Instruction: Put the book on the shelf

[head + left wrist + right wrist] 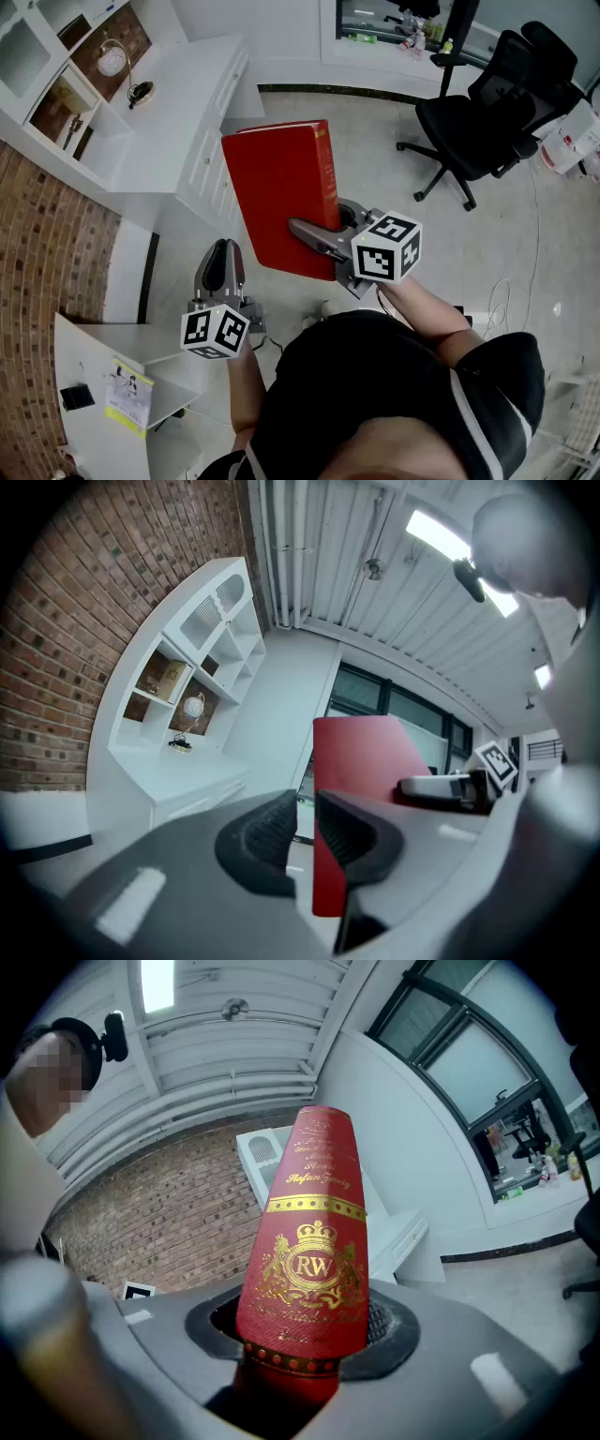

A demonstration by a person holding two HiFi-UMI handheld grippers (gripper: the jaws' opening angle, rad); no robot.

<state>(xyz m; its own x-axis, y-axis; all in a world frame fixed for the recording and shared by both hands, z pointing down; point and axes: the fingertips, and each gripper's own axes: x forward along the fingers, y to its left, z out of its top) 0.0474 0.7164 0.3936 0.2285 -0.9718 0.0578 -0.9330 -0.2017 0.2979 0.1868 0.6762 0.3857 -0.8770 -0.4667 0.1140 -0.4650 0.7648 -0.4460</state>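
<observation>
A person stands in front of a white shelf unit (56, 56) set against a brick wall, holding a two-jaw gripper in each hand. The right gripper (323, 230) is clamped on a large red book (281, 187), one jaw lying across the red cover and the other behind it. In the right gripper view the book (305, 1269) fills the space between the jaws of the right gripper (302, 1330), which press against it from both sides. Its spine faces the camera and carries a gold crest with the letters RW. The book is held in the air, out in front of the shelf unit's low counter (178, 122) and drawers, apart from them and not on any shelf. The left gripper (223, 255) is held level, nearer to the person than the book and on the shelf-unit side of it. In the left gripper view the jaws of the left gripper (305, 803) stand only a narrow gap apart, with nothing between them and touching nothing. That view shows the shelf unit (202, 639) to its left and the book (361, 752) just right of the jaws. A small round ornament (112, 61) sits in one niche of the shelf unit. A black office chair (478, 112) stands well away from the shelf unit, beyond the book.
</observation>
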